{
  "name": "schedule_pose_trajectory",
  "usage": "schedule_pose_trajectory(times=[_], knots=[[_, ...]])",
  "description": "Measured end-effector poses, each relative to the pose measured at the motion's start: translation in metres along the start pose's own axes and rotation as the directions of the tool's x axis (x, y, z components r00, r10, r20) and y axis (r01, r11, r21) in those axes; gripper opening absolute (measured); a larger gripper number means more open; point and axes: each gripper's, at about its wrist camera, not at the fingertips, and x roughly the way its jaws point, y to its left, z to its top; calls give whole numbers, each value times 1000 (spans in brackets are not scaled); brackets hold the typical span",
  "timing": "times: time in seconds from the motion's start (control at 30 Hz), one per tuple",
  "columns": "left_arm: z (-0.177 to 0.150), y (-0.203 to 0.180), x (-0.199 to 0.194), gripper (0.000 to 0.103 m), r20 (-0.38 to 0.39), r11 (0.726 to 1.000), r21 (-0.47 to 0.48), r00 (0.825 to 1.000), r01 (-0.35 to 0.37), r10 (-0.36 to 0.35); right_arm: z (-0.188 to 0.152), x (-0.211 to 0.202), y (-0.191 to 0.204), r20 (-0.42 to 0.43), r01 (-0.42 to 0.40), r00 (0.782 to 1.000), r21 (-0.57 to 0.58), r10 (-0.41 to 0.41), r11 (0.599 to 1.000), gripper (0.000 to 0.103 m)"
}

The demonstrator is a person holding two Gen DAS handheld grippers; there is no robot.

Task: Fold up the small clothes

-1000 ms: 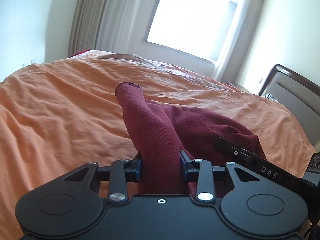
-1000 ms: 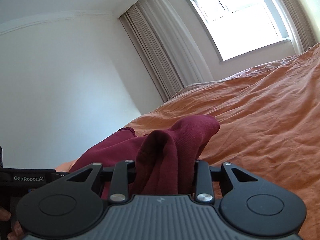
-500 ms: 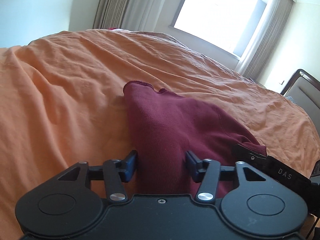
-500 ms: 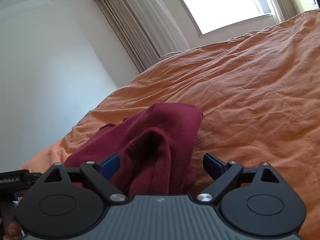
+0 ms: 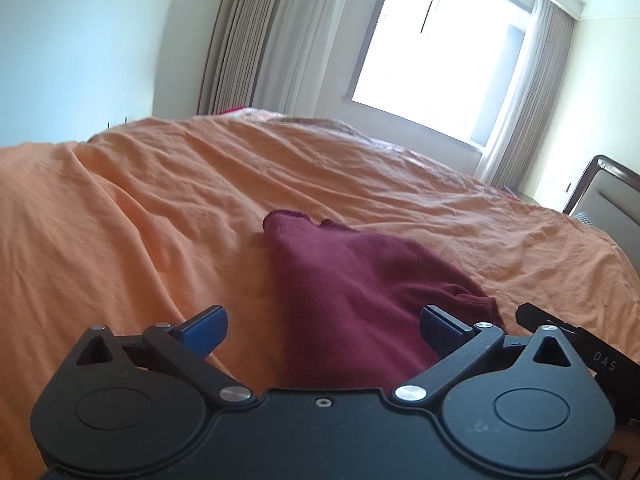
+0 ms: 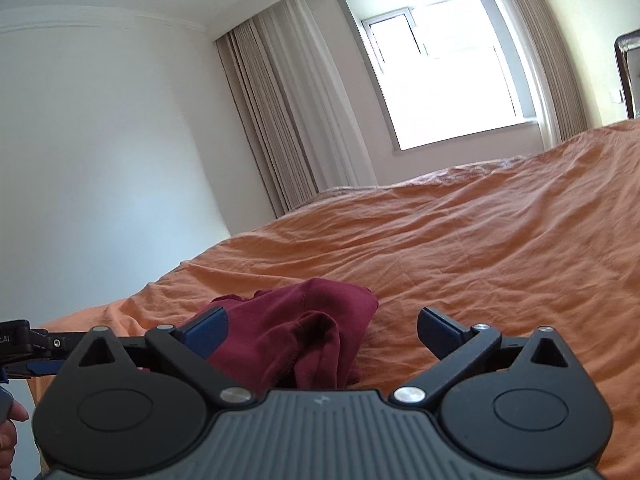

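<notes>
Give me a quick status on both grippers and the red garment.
Left gripper and right gripper opening, nothing gripped. Maroon garment released, bunched on orange bedsheet. Nothing in the way.

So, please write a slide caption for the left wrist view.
Left gripper opening over a maroon garment lying on the orange bedsheet.

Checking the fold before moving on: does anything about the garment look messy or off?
Yes. The maroon garment lies on the orange bedsheet with its near end bunched into a rumpled hump rather than flat, so the fold looks untidy. Both grippers' jaws are opening, gripping nothing.
</notes>
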Motion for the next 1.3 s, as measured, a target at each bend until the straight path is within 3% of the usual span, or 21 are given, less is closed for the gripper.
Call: schedule_pose_trajectory(times=[0.33,0.5,0.9,1.3], knots=[[-37,-11,-80,102,121,999,50,993,1,-7,-16,-89,32,134,-16,991,-86,28,996,103],[-63,-13,-114,102,168,997,82,986,-7,-7,-27,-128,45,149,-9,989,-119,27,993,103],[-116,-3,-179,102,163,994,111,987,-26,8,-72,-190,66,106,-6,994,-147,22,989,103],[-165,15,-211,102,176,993,103,984,-51,32,-98,-225,78,120,32,993,-217,-6,976,103]])
